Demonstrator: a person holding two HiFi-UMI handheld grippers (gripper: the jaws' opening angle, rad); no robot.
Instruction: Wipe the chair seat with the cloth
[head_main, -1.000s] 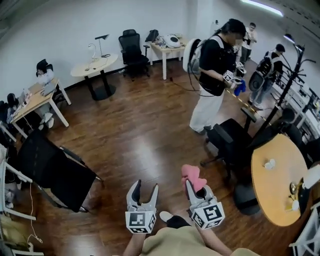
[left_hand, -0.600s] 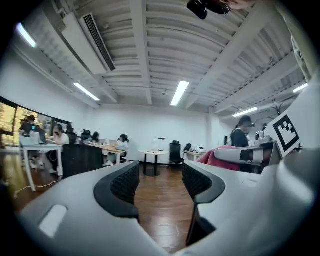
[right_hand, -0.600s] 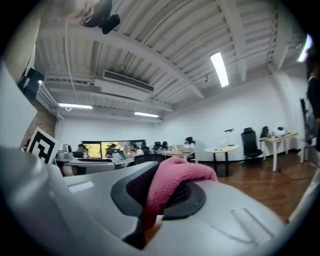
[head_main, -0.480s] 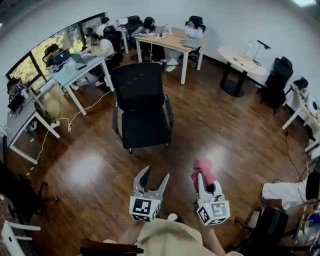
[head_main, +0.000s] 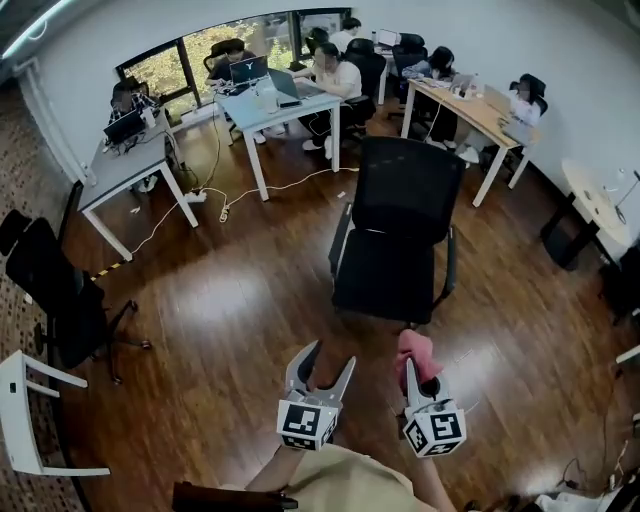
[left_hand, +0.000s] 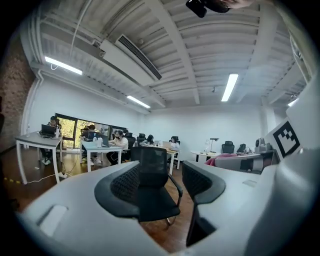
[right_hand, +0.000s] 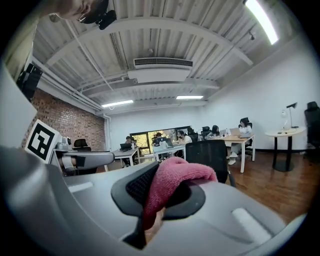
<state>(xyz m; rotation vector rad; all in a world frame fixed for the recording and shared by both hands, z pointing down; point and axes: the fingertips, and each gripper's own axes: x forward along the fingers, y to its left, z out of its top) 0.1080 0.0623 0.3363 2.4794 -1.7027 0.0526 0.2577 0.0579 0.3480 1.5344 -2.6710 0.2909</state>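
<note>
Office with dark wood floor (head_main: 250, 295). Black office chair (head_main: 405, 195) just ahead, chair seat (head_main: 385, 285) facing both grippers. Left gripper (head_main: 330, 356): jaws wide apart, empty. Right gripper (head_main: 420, 370): jaws clamped on pink cloth (head_main: 413, 345), short of the seat.

Bare floor (head_main: 250, 300) meets the front of the chair seat (head_main: 385, 285); armrests (head_main: 341, 240) and backrest (head_main: 405, 190) fence the rest

In the right gripper view, the cloth (right_hand: 172, 180) and the right gripper (right_hand: 162, 194) jaws hide the chair (right_hand: 212, 149) seat; only its backrest shows. In the head view, the chair's base is mostly hidden under its seat. The person (head_main: 345, 485) is cut off at the bottom edge. Items on the upper worktops (head_main: 270, 108) are too small to tell.
</note>
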